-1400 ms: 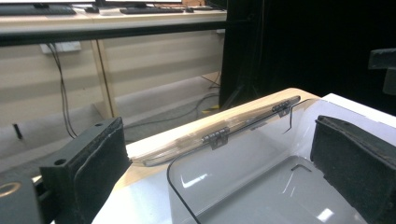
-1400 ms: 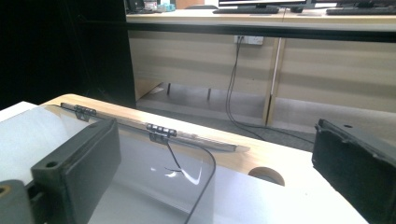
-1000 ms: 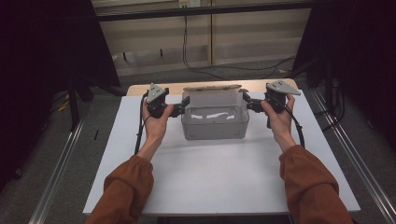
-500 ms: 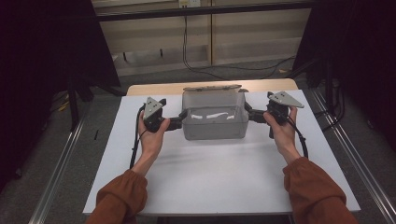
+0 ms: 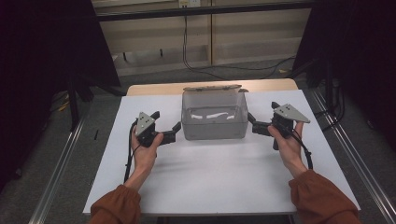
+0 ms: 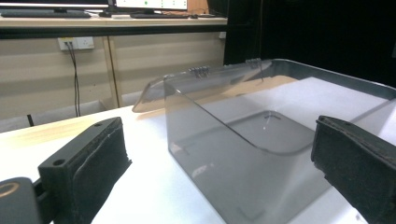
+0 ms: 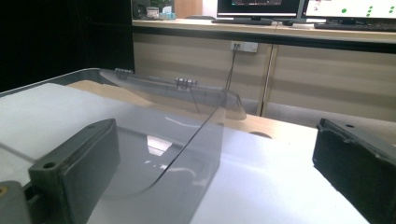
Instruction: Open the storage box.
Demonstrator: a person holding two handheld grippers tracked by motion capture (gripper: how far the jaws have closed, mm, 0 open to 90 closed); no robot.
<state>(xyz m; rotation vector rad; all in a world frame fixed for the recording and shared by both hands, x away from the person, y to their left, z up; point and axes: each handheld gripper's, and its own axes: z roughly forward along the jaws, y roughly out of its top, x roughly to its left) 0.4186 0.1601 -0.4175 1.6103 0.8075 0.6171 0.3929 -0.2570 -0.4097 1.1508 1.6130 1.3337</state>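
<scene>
Both grippers are backing off the clear box [image 5: 214, 120] sitting mid-surface [image 5: 219, 177], left gripper [image 5: 169, 134] at 9 o'clock, right gripper [image 5: 253, 125] at 3 o'clock, jaws wide open, empty.

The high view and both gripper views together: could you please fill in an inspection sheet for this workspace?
Surface: white table top, bare around the box.
Job's things: clear plastic box, lid hinged open at the back, nothing seen inside.
Clutter: nothing seen.
Grippers: left gripper and right gripper open, one at each side of the box, not touching it.
Cables: black cable trails from the left gripper.
Surroundings: grey floor, monitors on a desk behind.
</scene>
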